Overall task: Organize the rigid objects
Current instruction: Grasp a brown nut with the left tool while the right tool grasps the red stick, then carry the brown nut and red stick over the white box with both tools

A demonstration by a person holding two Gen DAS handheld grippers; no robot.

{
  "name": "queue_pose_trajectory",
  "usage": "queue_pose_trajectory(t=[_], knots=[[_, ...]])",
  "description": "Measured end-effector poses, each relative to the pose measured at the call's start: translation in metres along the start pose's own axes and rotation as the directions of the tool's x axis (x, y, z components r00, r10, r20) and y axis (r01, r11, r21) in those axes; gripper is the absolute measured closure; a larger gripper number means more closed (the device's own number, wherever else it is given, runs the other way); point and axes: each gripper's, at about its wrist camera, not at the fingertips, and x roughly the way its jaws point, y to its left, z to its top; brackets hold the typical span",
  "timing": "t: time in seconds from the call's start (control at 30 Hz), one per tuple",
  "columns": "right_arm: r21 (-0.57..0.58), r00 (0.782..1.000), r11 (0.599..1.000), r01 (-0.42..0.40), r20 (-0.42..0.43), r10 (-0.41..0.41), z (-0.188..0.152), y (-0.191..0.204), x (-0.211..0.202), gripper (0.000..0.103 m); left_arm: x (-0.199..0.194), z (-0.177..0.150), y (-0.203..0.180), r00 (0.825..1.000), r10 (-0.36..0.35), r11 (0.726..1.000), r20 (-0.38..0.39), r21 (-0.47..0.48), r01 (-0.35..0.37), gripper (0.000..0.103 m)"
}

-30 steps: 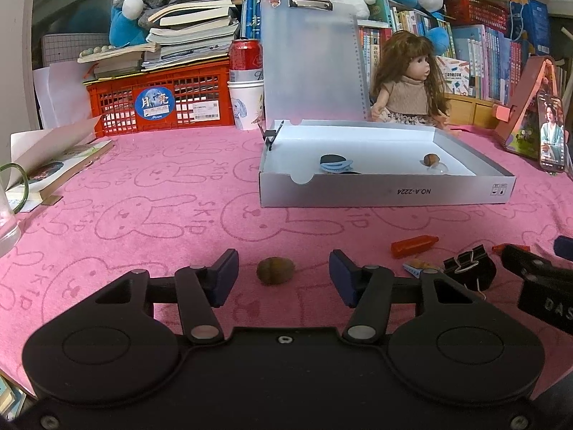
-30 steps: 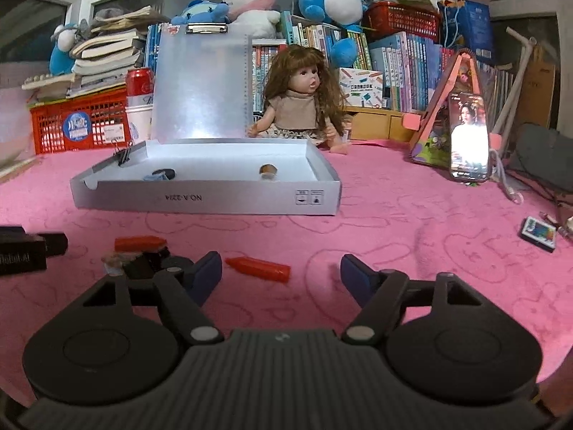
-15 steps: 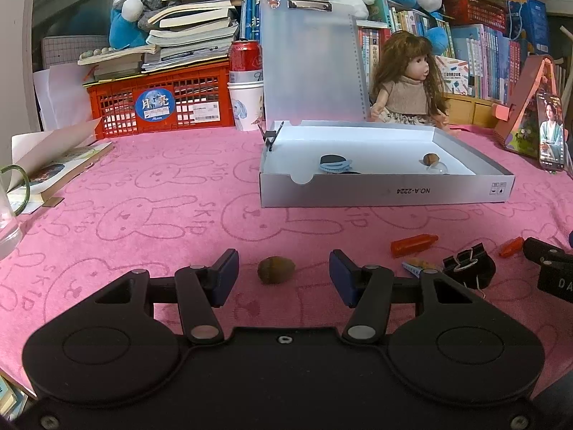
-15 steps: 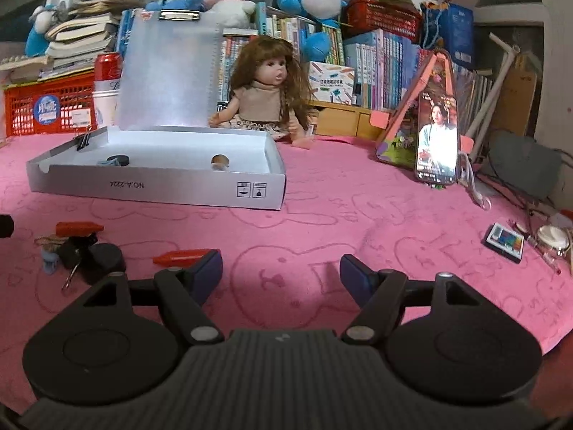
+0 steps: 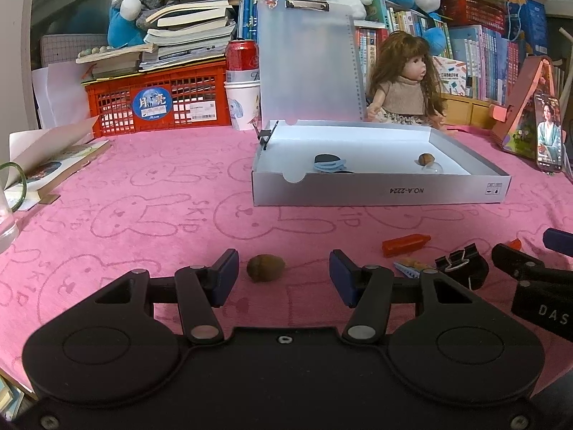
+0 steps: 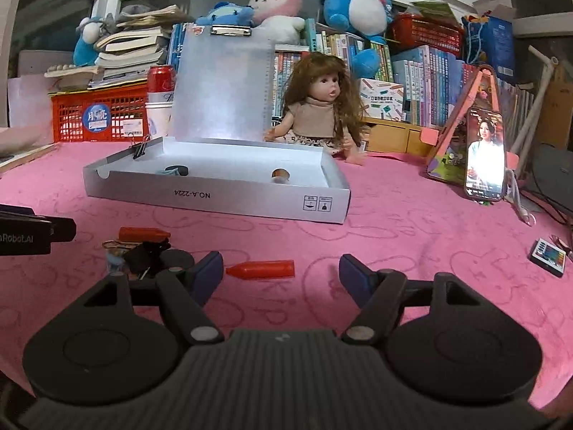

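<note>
A brown nut (image 5: 265,268) lies on the pink cloth between the fingers of my left gripper (image 5: 283,276), which is open and does not touch it. My right gripper (image 6: 281,277) is open too. A red crayon-like stick (image 6: 261,269) lies between its fingers, close to the left one. A second red stick (image 5: 406,244) and a black binder clip (image 5: 462,268) lie between the two grippers. The shallow white box (image 5: 379,193) stands open beyond them. It holds a dark and blue disc pile (image 5: 331,163), another nut (image 5: 426,158) and a clear ball.
A doll (image 6: 322,107) sits behind the box, whose translucent lid stands upright. A phone on a stand (image 6: 485,154) and a small colourful block (image 6: 548,256) are at the right. A red crate (image 5: 154,104), a can on a cup and an open book (image 5: 53,168) are at the left.
My right gripper swung off to the right and came back, so the red stick lies between its fingers again. The left gripper and the nut have not moved.
</note>
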Motion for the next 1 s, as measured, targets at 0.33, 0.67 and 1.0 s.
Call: queue_pose_trajectory(t=[0.33, 0.67, 1.0], knots=[[-0.042, 0.997, 0.997, -0.072, -0.021, 0.071, 0.001, 0.003, 0.005, 0.054, 0.003, -0.001, -0.006, 1.0, 0.012, 1.0, -0.005, -0.001, -0.012, 0.084], [-0.047, 0.996, 0.995, -0.088, 0.011, 0.089, 0.008, 0.002, -0.002, 0.055, -0.002, 0.006, -0.008, 1.0, 0.006, 1.0, 0.018, 0.01, -0.006, 0.084], [0.0, 0.995, 0.996, -0.093, 0.022, 0.093, 0.028, -0.008, 0.004, 0.055, -0.008, 0.034, -0.017, 0.998, -0.045, 0.999, 0.04, 0.019, 0.044, 0.084]])
